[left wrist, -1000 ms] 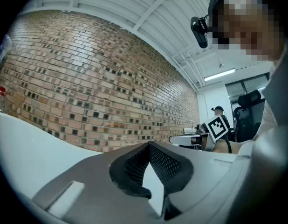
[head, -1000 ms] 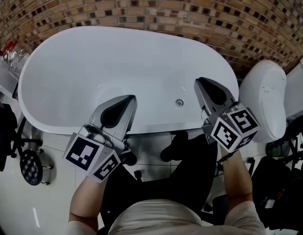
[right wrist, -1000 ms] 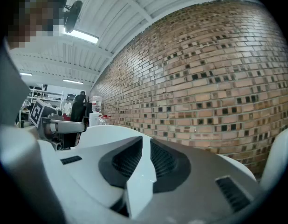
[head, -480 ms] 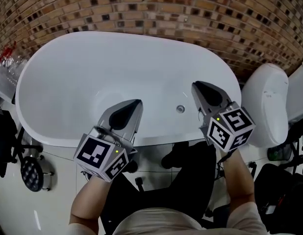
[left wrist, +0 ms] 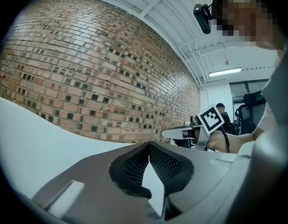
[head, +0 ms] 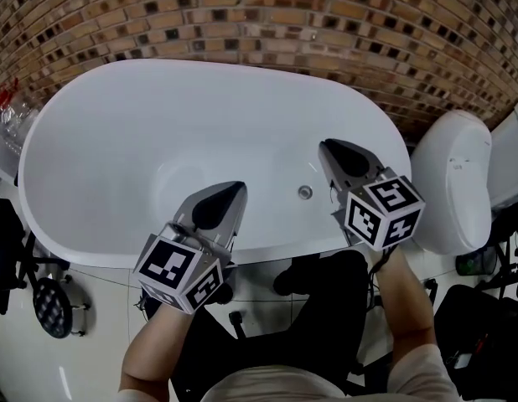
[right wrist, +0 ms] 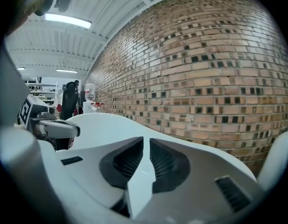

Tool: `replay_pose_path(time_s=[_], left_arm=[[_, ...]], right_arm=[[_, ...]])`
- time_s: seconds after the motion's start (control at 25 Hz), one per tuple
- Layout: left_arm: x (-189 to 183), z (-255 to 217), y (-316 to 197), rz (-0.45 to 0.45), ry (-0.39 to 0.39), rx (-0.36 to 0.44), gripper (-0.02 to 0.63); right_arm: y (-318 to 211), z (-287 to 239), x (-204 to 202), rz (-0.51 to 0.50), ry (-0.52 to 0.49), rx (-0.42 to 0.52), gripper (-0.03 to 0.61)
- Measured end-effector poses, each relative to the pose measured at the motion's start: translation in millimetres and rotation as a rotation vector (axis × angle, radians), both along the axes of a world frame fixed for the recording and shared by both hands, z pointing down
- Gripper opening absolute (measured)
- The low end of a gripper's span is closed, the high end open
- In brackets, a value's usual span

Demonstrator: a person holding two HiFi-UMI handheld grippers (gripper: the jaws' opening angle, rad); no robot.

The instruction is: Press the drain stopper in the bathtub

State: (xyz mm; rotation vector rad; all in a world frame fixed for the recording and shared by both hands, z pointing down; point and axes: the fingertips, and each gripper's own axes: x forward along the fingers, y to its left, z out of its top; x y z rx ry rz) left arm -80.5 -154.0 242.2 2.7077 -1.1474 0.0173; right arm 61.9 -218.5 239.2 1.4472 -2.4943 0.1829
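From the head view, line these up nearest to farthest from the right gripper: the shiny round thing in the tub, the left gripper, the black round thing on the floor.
1. Shiny round thing, just left of the right gripper.
2. Left gripper, farther left.
3. Black round thing, far-left floor.

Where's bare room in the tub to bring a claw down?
The bathtub is bare from its far rim under the brick wall down to the left claw. It is tightest around the drain stopper, which sits between the left claw and the right claw in the head view.
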Motion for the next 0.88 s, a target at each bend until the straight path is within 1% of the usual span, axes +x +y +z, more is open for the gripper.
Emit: replay_pose_path(time_s=[0.4, 0.68, 0.88], left_arm=[[13.4, 20.4, -17.7, 0.042, -0.025, -0.045, 0.005], [24.9, 32.0, -28.5, 0.055, -0.031, -0.064, 0.005], [25.7, 38.7, -36.6, 0.048, -0.041, -0.077, 0.005]], right_arm=[[-27.2, 28.7, 1.9, -0.002, 0.025, -0.068, 0.031], [-43.8, 37.6, 4.4, -0.003, 0.036, -0.083, 0.031], [-56.0, 42.9, 7.1, 0.005, 0.045, -0.091, 0.031]])
